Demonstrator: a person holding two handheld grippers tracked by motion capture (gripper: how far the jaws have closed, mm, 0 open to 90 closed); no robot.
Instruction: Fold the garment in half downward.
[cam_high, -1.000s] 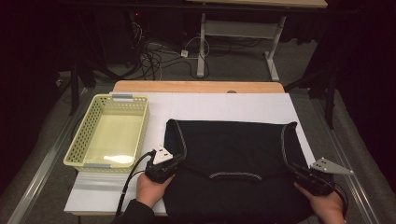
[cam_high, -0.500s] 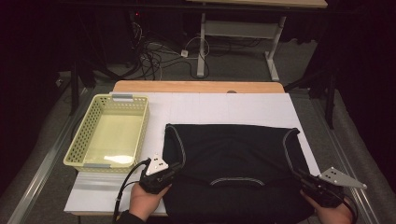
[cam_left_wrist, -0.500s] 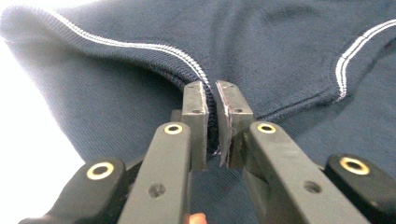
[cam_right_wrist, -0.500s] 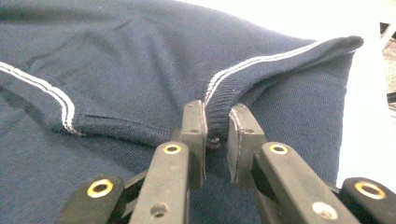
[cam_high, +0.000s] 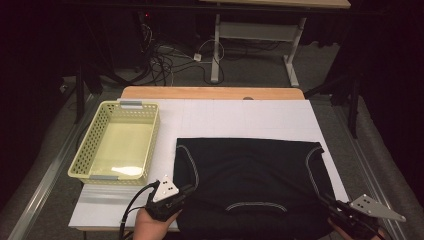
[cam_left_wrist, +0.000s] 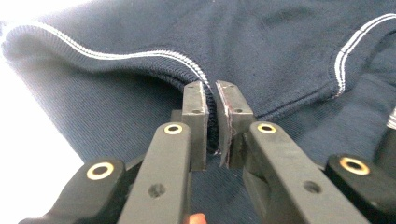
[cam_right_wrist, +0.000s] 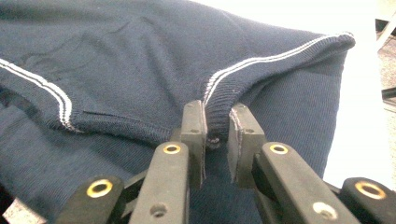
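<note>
I have both grippers clamped on the dark knit garment, which lies flat on the white table. My left gripper pinches its ribbed, white-striped edge at seven o'clock, my right gripper at five o'clock. I can read no label.

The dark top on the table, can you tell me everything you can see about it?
The dark top is navy knit cloth, ribbed at its edges, with white stitched lines along the seams and the curved neckline. It lies spread nearly flat on the white mat, right of the yellow basket, its near edge overhanging. The left claw pinches one ribbed shoulder edge, and the right claw pinches the other.
</note>
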